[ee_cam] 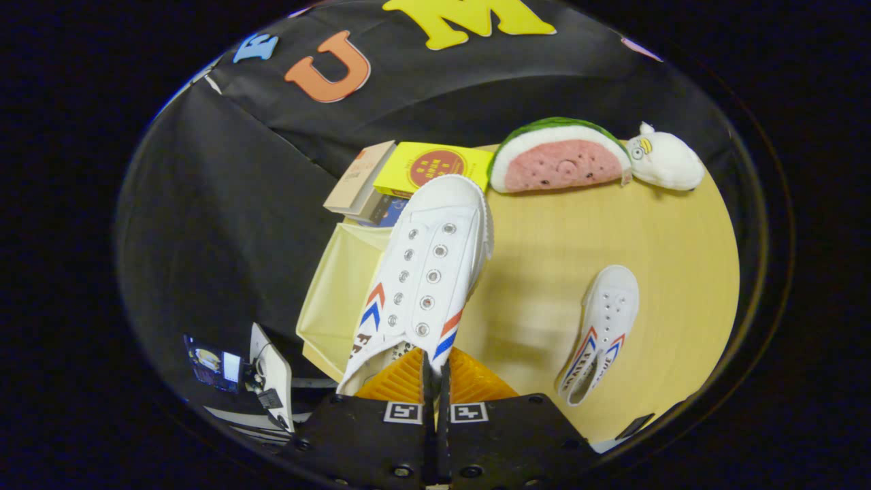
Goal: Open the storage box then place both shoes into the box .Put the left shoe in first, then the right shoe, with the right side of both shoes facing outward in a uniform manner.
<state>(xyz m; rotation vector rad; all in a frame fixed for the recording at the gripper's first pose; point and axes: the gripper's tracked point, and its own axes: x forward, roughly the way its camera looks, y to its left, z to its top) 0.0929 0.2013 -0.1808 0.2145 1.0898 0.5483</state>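
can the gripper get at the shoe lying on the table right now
Probably not as things stand: the gripper is shut on a white shoe held up ahead of its fingers. The other shoe lies on the table with open space around it.

**Hidden and cut off**

The held shoe [425, 272] covers part of the storage box [333, 299] and the books [381, 184]; its heel end sits hidden behind the jaws. The small screen [212, 366] below the desk is too small to make out.
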